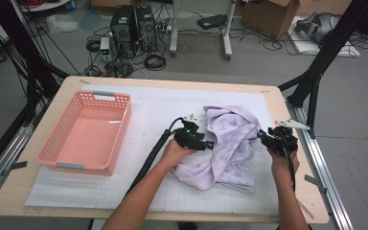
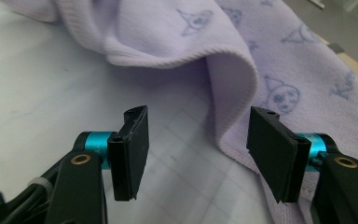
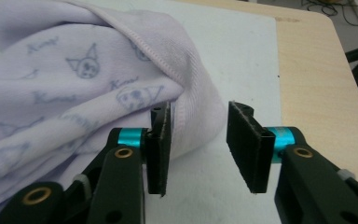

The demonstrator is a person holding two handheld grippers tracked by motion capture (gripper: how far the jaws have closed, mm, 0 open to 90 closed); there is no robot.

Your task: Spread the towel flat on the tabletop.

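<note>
The left claw (image 2: pixel 193 154) stands released, its jaws apart with bare mat between them. A folded hem of the towel (image 2: pixel 233 84) hangs just beyond the jaws, close to the right-hand pad but not pressed by it. The right claw (image 3: pixel 198 147) is also released. Its left-hand pad touches, or almost touches, a rounded bulge of the towel (image 3: pixel 74 88), and the other pad stands free over the mat (image 3: pixel 242 56); nothing is clamped.

In the high view the left claw (image 1: pixel 202 142) sits at the left edge of the towel (image 1: pixel 230 143) and the right claw (image 1: pixel 264 137) at its right edge, so the crumpled cloth lies between the two hands, on the white mat in the right half of the desk (image 1: pixel 297 163).

I judge that the step in hand is taking hold of the towel at two places, perhaps to spread or fold it. The next move calls for each claw to go a little forward until an edge of cloth is between the pads, then to clench. The left claw should take the hanging hem; the right should catch one layer, not the whole bulge.

A pink basket (image 1: pixel 62 143) stands well apart at the left of the desk.
</note>
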